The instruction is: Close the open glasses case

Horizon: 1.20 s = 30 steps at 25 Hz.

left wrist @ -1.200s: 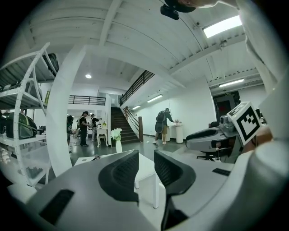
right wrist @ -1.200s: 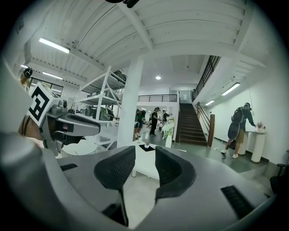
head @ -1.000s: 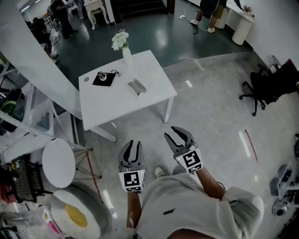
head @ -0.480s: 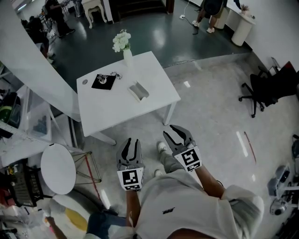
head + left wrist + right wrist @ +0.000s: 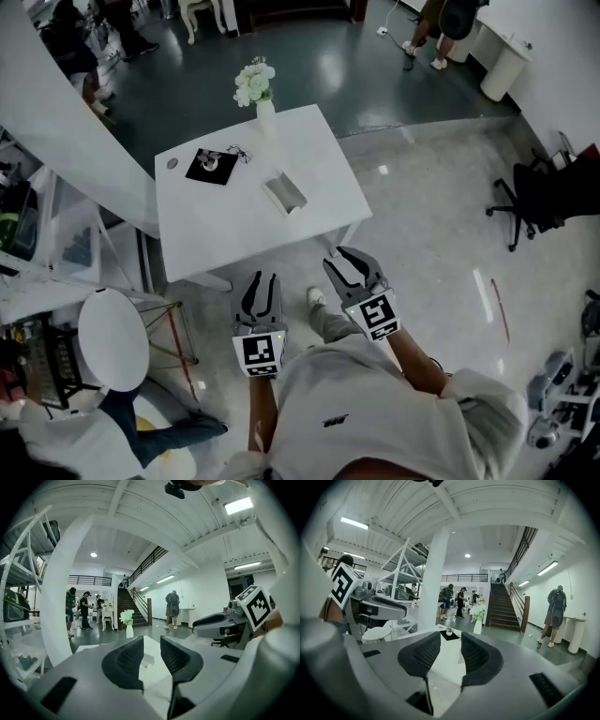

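The open glasses case [image 5: 285,193] is a pale box with its lid up, lying near the middle of the white table [image 5: 234,225]. Both grippers hang over the floor short of the table's near edge, apart from the case. My left gripper [image 5: 262,284] is open by a narrow gap with nothing in it, and the case [image 5: 148,660] shows small between its jaws. My right gripper [image 5: 346,262] is open and empty too, pointing at the table [image 5: 443,663].
A vase of white flowers [image 5: 259,86] stands at the table's far edge, and a black mat [image 5: 210,163] with small items lies at its far left. A round white stool [image 5: 112,337] and shelving are at the left, an office chair [image 5: 544,192] at the right. A person [image 5: 66,441] crouches at lower left.
The table has drawn closer and lower in the head view as I walked toward it. Both grippers stay held out in front. A person has come into view at lower left.
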Each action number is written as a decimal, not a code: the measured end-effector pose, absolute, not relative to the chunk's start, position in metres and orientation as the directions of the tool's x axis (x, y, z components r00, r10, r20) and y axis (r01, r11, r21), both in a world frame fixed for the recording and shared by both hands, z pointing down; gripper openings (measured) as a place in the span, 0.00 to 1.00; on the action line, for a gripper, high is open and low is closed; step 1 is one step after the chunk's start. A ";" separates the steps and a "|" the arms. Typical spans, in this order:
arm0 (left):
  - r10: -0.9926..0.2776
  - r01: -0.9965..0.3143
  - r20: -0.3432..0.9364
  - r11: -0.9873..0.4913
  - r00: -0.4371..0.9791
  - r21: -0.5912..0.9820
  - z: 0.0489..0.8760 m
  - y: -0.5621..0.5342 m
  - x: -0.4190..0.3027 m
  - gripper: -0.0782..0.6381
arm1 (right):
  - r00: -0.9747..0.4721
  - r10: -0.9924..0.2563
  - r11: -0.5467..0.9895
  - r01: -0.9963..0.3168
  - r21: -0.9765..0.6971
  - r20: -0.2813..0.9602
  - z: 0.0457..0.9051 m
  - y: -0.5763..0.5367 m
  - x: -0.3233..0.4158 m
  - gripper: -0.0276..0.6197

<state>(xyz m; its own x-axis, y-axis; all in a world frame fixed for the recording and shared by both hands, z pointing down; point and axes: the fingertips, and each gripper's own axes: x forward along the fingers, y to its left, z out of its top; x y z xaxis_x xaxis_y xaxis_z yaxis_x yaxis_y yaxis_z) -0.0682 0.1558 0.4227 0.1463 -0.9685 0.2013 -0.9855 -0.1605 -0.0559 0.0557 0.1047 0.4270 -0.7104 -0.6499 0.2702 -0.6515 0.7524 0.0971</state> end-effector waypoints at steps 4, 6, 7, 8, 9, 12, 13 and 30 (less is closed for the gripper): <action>-0.968 -0.988 0.215 -0.144 0.127 -0.062 0.424 0.123 -0.070 0.28 | -0.728 -0.629 0.771 -0.630 0.095 0.274 0.426 0.071 0.051 0.26; -0.967 -0.988 0.224 -0.137 0.120 -0.063 0.426 0.106 -0.070 0.28 | -0.736 -0.619 0.779 -0.619 0.100 0.274 0.427 0.053 0.049 0.26; -0.966 -0.989 0.229 -0.135 0.117 -0.063 0.428 0.098 -0.071 0.28 | -0.741 -0.614 0.784 -0.611 0.107 0.271 0.429 0.043 0.047 0.26; -0.965 -0.989 0.234 -0.132 0.114 -0.063 0.430 0.089 -0.071 0.28 | -0.747 -0.608 0.790 -0.602 0.114 0.268 0.431 0.034 0.046 0.26; -0.964 -0.989 0.239 -0.130 0.112 -0.062 0.431 0.081 -0.071 0.28 | -0.754 -0.601 0.796 -0.594 0.118 0.265 0.433 0.025 0.044 0.26; -0.962 -0.990 0.254 -0.124 0.103 -0.067 0.435 0.057 -0.069 0.28 | -0.768 -0.582 0.810 -0.576 0.110 0.267 0.442 0.001 0.043 0.26; -0.961 -0.990 0.258 -0.120 0.099 -0.069 0.436 0.049 -0.068 0.28 | -0.769 -0.576 0.813 -0.575 0.093 0.278 0.443 -0.006 0.043 0.26; -0.937 -0.993 0.341 -0.100 0.072 -0.066 0.474 -0.047 -0.084 0.28 | -0.766 -0.519 0.831 -0.556 0.017 0.380 0.491 -0.107 0.032 0.26</action>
<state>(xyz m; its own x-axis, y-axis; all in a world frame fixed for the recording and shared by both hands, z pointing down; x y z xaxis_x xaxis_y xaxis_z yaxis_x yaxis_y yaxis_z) -0.0844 -0.0470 0.4743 0.0719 -0.9372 0.3414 -0.9928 -0.1002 -0.0659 0.0317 -0.1068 0.4908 -0.7656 -0.5193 0.3796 -0.5555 0.8313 0.0169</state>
